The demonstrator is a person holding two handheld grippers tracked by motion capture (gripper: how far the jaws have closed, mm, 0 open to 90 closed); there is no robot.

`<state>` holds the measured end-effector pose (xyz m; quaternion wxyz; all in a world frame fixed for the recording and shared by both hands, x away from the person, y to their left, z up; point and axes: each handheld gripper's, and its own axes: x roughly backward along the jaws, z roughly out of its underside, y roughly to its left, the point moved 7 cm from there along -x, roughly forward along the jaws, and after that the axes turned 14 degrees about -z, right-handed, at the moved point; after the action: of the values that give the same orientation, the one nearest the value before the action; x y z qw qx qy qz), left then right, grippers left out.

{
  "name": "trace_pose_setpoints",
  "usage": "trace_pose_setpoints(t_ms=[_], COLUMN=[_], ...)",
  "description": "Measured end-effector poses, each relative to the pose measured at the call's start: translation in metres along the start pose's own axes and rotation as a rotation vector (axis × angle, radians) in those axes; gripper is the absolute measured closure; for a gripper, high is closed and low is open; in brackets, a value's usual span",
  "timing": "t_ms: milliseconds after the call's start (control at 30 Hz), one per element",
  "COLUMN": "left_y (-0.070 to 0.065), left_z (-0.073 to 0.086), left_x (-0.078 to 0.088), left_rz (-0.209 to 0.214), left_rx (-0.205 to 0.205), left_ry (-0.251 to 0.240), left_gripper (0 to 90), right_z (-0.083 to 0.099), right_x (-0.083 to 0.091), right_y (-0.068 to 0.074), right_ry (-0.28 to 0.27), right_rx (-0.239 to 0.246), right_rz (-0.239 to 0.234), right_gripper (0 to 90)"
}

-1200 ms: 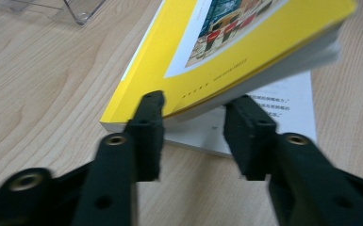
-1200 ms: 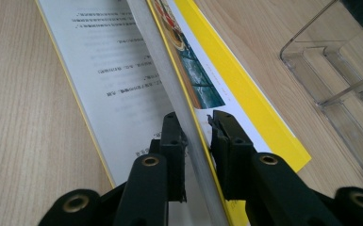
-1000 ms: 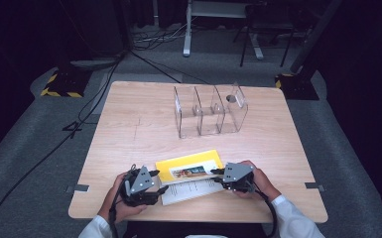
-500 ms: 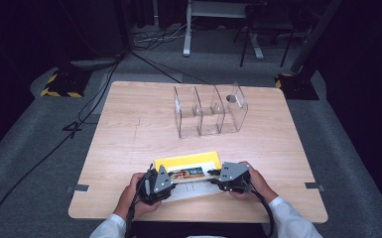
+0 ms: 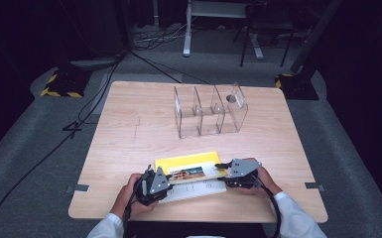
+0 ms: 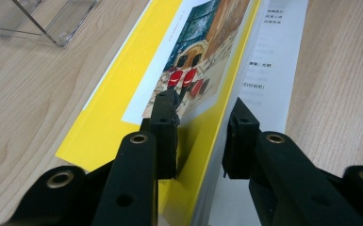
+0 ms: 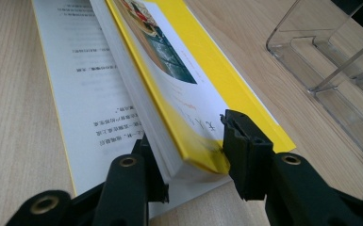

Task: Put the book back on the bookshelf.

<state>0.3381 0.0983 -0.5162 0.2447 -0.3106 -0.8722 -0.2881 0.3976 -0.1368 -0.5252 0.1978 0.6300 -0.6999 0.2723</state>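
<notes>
Both grippers sit at the near edge of the table [image 5: 129, 129], one at each end of a yellow book [image 5: 188, 165] that lies open there. Our left gripper [image 5: 155, 182] has the book's left end between its jaws: in the left gripper view, our left gripper [image 6: 202, 136] has one pad pressed on the yellow cover beside the picture printed on it, and the other pad set against the block of pages from the far side, so it is clamped on the raised part of the book. Its jaws have just been closing on it. Our right gripper [image 5: 222, 168] holds the opposite end. In the right gripper view, our right gripper [image 7: 195, 150] has one pad against the yellow cover at its corner and the other tucked beside the page block, with the book between them; these jaws have just been opening, and we cannot tell whether the pads press firmly.

Beneath the lifted cover and pages, a white printed page [image 7: 85, 94] lies flat on the table. A clear plastic rack [image 5: 211, 110] with upright dividers stands well apart from the book, toward the table's far side.
</notes>
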Motion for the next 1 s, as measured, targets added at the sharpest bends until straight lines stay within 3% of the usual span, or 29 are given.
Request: trace_pose_setpoints(t_ms=[167, 200, 300, 400, 533, 600, 733, 800, 900, 1000], left_y=[0.004, 0.006, 0.017, 0.025, 0.028, 0.027, 0.017, 0.011, 0.000, -0.007], left_z=[0.002, 0.003, 0.007, 0.012, 0.013, 0.008, -0.007, -0.013, -0.023, -0.031], left_x=[0.002, 0.002, 0.005, 0.007, 0.010, 0.011, 0.008, 0.005, 0.000, -0.003], left_rz=[0.000, -0.003, -0.012, -0.006, -0.024, -0.023, -0.034, -0.057, -0.143, -0.164], left_rx=[0.005, 0.000, 0.035, 0.066, 0.085, 0.094, 0.060, 0.042, 0.010, 0.002], left_ry=[-0.003, 0.002, -0.001, 0.000, -0.012, -0.024, -0.009, 0.017, 0.084, 0.095], left_gripper=[70.9, 70.9, 69.9, 65.3, 58.0, 52.9, 42.2, 39.9, 39.3, 37.9], right_z=[0.000, 0.000, -0.006, -0.015, -0.022, -0.023, -0.027, -0.028, -0.030, -0.032], right_x=[0.003, 0.004, 0.006, 0.004, 0.000, 0.000, 0.001, 0.001, 0.002, 0.002], right_y=[-0.001, 0.000, 0.005, 0.016, 0.022, 0.023, 0.024, 0.025, 0.025, 0.025], right_ry=[-0.022, -0.023, -0.036, -0.024, -0.020, -0.024, -0.027, -0.023, -0.021, -0.016], right_rx=[-0.007, 0.003, 0.047, 0.093, 0.107, 0.102, 0.097, 0.094, 0.097, 0.099], right_rz=[0.004, 0.004, 0.032, 0.011, 0.002, -0.003, 0.000, 0.003, 0.013, 0.021], right_gripper=[64.0, 66.0, 71.1, 75.7, 77.5, 77.9, 78.6, 78.7, 78.7, 78.8])
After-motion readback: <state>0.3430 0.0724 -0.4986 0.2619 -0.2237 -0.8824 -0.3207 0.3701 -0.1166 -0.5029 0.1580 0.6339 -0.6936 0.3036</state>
